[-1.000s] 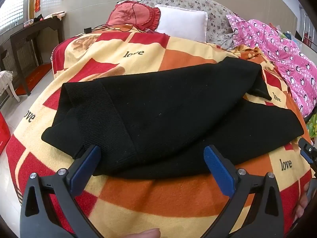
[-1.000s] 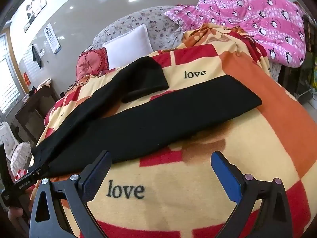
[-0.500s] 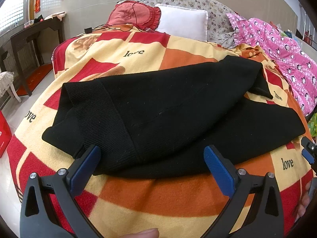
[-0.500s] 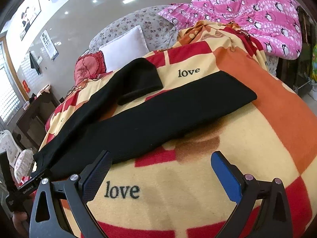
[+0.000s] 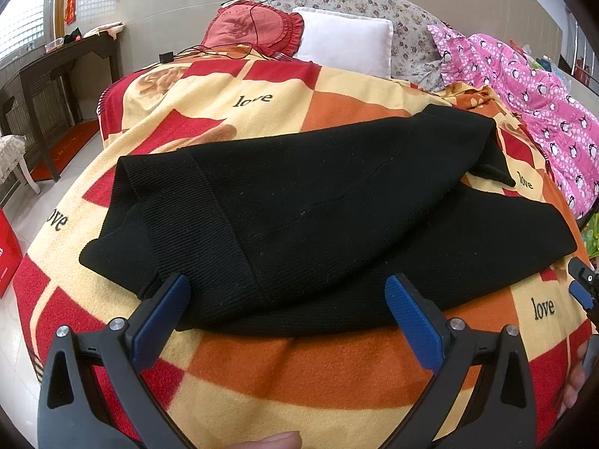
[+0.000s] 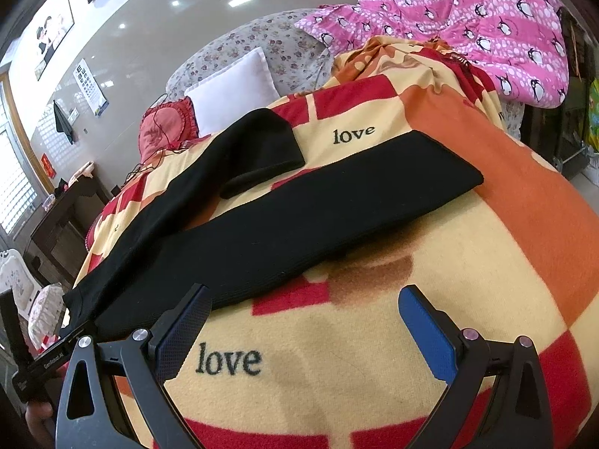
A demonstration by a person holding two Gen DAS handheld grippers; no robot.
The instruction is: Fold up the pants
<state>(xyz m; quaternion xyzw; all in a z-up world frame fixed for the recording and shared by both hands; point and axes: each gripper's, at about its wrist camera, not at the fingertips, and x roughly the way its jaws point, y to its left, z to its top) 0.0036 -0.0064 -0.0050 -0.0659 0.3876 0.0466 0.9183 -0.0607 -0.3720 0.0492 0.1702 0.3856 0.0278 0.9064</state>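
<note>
Left gripper [image 5: 286, 308] sits wide open over the waistband end of the black pants [image 5: 318, 217], and right gripper [image 6: 303, 321] is equally spread and empty near the closer leg; pants lie flat on the checked blanket [image 5: 318, 370], legs splayed apart. We should bite the ribbed hem deep, catching both layers, and lift evenly. Room is good ahead; the pink quilt [image 6: 468, 11] crowds the far right edge
</note>
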